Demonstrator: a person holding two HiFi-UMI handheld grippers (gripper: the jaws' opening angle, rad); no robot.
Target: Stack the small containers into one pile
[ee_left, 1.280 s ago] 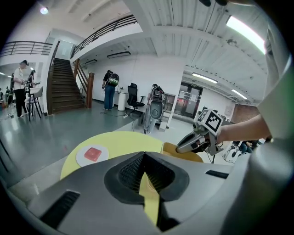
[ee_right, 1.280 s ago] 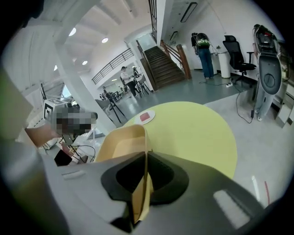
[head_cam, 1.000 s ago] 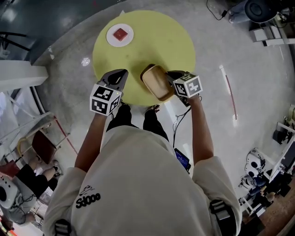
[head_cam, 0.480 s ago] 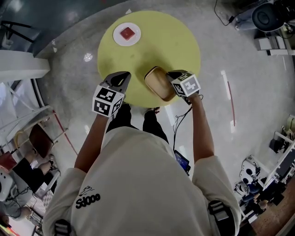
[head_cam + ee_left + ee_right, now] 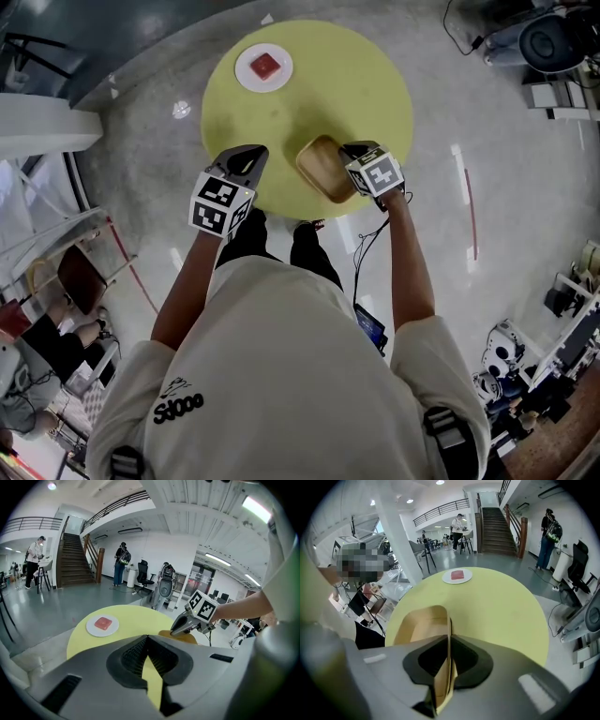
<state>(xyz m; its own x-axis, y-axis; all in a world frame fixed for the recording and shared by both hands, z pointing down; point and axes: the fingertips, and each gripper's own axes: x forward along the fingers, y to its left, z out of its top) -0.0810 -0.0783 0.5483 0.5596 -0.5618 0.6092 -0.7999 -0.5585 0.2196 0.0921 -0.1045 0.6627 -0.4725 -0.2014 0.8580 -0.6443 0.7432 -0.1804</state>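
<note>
Head view, at its middle: shows a brown container [image 5: 323, 169] pinched by one long wall in the right gripper [image 5: 351, 151]. Lies just left of that gripper's marker cube and well right of the left gripper [image 5: 247, 153]. Sits at the near edge of a round yellow table [image 5: 309, 94], open side up and somewhat tilted. Cannot tell whether its base touches the tabletop.

Right gripper view: confirms the grip. Shows the container [image 5: 419, 625] stretching ahead and to the left of the right gripper [image 5: 449, 637], its thin wall standing edge-on between the jaws. Presses dark ribbed pads [image 5: 464, 658] on both faces of that wall. Has just eased apart a touch, yet clamps the wall all the same.

Left gripper view: shows the left gripper [image 5: 147, 636] clenched, tips together, grasping nothing. Lets only a strip of yellow table [image 5: 122, 616] through the slot behind the tips. Catches, ahead and to the right, the right gripper [image 5: 174, 631] nosing down onto the container [image 5: 187, 638].

Farther out, ahead of both grippers and well apart from them: a white plate [image 5: 264, 67] bearing a red block [image 5: 265, 65], at the table's far side. Beyond the table, grey floor [image 5: 141, 131] all round.
</note>
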